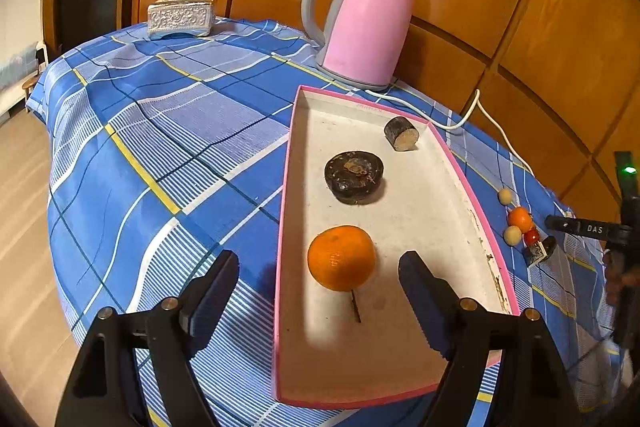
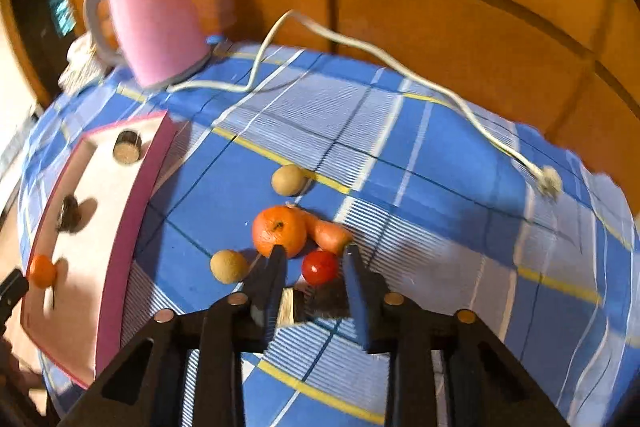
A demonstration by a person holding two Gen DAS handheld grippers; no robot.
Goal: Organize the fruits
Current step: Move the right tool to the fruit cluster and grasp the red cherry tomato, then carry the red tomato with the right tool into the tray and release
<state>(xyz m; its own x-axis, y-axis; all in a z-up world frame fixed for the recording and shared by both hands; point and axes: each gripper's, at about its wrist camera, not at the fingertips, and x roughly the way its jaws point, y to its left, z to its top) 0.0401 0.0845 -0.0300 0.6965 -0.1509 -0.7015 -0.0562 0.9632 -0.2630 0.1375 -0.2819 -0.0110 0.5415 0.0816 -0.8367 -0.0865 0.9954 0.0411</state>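
Observation:
A pink-rimmed white tray [image 1: 440,211] holds a mandarin [image 1: 341,258], a dark round fruit [image 1: 354,177] and a dark cut piece [image 1: 402,133]. My left gripper [image 1: 320,287] stands open over the tray's near end, and the mandarin lies between its fingertips, untouched. To the right of the tray lie a second mandarin [image 2: 279,231], an orange carrot piece [image 2: 330,233], a cherry tomato [image 2: 320,267] and two tan round fruits [image 2: 288,179] [image 2: 228,266]. My right gripper [image 2: 314,259] is shut on a dark cut piece with a pale end [image 2: 320,303], just before the tomato.
A pink kettle [image 1: 368,23] stands behind the tray, and its white cord [image 2: 360,47] runs over the blue checked cloth to a plug [image 2: 548,181]. A tissue box [image 1: 180,13] sits at the far left. A wood-panelled wall closes off the back.

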